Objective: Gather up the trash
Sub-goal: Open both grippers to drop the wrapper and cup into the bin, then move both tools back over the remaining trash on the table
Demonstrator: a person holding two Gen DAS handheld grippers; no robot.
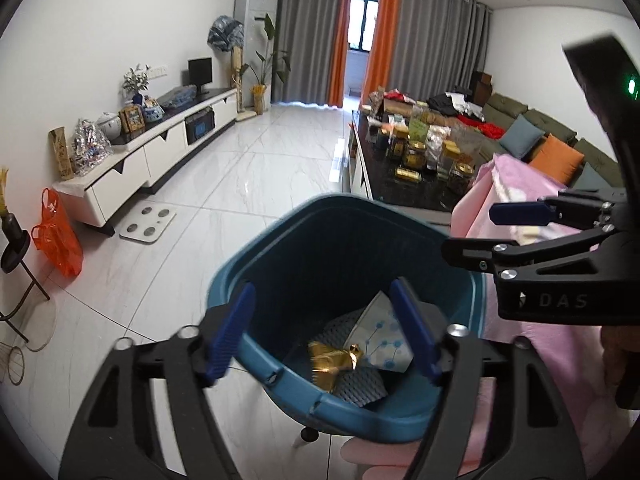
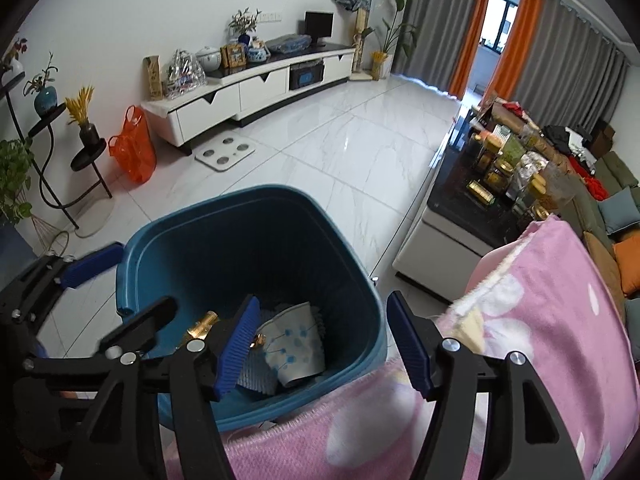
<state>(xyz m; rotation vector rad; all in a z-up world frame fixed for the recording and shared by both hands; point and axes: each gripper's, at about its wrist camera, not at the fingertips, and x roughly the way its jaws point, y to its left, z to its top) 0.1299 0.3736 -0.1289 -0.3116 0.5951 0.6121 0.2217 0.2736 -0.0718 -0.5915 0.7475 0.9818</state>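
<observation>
Inside blue bin (image 1: 256, 280): paper cup (image 1: 384, 336), gold wrapper (image 1: 332, 364).

The gold wrapper (image 1: 334, 362) in the blue bin (image 1: 256, 344) is motion-blurred, and the labels on the worktop's far jars (image 1: 416, 152) are too small to read.

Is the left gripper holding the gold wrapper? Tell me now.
No. The left gripper stands open above the blue bin, and the gold wrapper lies inside it beside a paper cup.

Showing black skeletal frames with triangular cut-outs on left gripper (image 1: 324, 334) and right gripper (image 2: 326, 344), wearing ribbed blue pads (image 2: 236, 346), silver screws (image 2: 448, 345), white "DAS" lettering.
</observation>
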